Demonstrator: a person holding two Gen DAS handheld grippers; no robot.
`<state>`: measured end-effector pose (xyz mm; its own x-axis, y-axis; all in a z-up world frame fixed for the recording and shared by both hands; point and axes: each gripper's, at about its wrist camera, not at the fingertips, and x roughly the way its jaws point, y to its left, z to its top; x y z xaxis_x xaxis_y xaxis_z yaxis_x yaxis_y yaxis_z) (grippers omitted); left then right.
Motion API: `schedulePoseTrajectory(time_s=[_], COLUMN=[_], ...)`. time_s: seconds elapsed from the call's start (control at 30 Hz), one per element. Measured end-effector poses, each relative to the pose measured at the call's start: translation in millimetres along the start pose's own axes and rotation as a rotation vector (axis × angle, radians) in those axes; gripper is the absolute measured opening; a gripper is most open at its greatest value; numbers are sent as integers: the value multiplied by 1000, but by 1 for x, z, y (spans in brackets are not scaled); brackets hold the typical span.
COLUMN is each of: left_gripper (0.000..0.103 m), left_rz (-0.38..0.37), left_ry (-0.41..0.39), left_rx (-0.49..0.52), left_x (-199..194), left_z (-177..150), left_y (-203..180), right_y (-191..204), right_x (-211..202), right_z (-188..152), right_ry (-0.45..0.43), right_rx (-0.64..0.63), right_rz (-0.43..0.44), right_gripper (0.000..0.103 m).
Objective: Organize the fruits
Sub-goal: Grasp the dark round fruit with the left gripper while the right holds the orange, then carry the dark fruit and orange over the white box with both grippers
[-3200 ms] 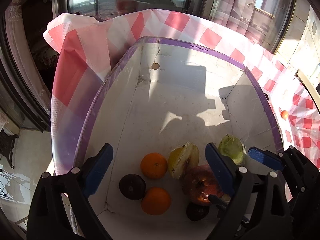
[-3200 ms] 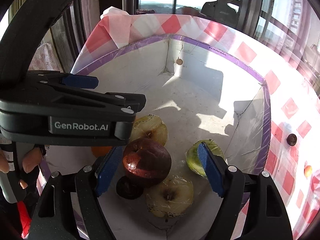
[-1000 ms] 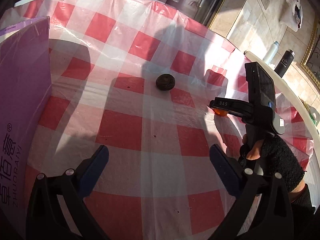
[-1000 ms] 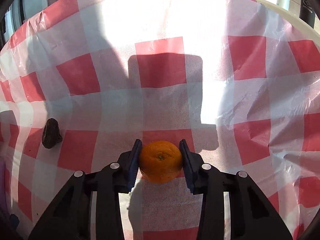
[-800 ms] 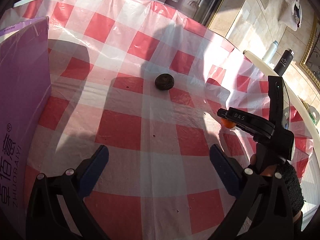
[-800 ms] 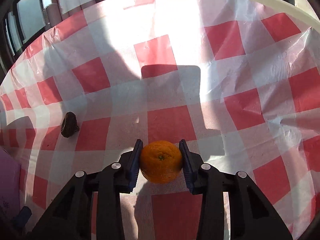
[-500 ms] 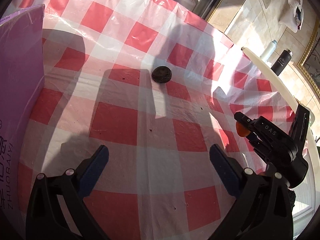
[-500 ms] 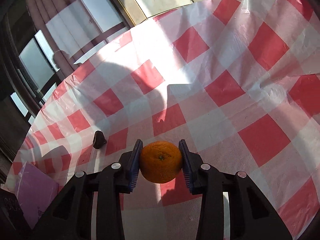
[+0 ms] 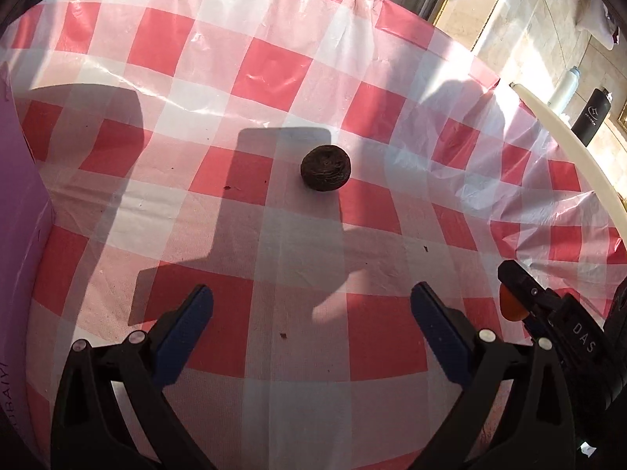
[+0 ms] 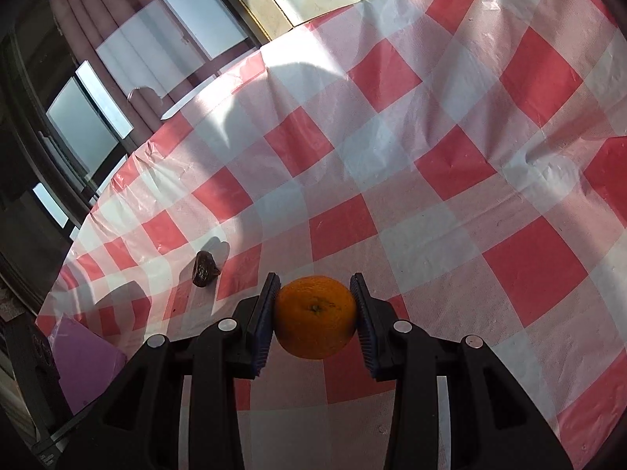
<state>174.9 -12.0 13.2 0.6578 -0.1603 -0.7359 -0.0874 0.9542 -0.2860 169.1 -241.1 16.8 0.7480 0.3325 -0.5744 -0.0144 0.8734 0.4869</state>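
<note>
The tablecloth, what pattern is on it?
The tablecloth is checked in red, pink and white squares, under a clear plastic sheet. The right wrist view shows it best.

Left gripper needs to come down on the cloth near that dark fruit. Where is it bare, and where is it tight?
Bare checked cloth runs from the open left gripper up to the dark fruit, and beyond it. It is tight at the purple box on the left and by the right gripper, shut on the orange.

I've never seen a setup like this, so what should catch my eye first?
The bright orange, clamped in the right claw above the checked tablecloth. Next, a dark wrinkled fruit lying alone on the cloth, ahead of the open, empty left claw.
</note>
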Motion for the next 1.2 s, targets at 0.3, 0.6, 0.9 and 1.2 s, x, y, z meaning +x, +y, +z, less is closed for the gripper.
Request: schedulePoseTrajectory(time_s=[0.3, 0.6, 0.9, 1.2], left_gripper=[79, 37, 37, 37], left_rz=[135, 83, -161, -244], left_ry=[19, -62, -145, -153], left_rx=[153, 208, 44, 35], left_x=[70, 20, -72, -77], left_z=[69, 27, -64, -65], left_y=[-30, -31, 5, 7], right_y=[1, 0, 1, 1], right_x=[4, 3, 4, 5], right_z=[-1, -1, -1, 0], right_ry=[10, 9, 12, 13], right_rx=[-3, -4, -11, -15], right_rz=[11, 16, 15, 18], right_gripper=[38, 38, 38, 38])
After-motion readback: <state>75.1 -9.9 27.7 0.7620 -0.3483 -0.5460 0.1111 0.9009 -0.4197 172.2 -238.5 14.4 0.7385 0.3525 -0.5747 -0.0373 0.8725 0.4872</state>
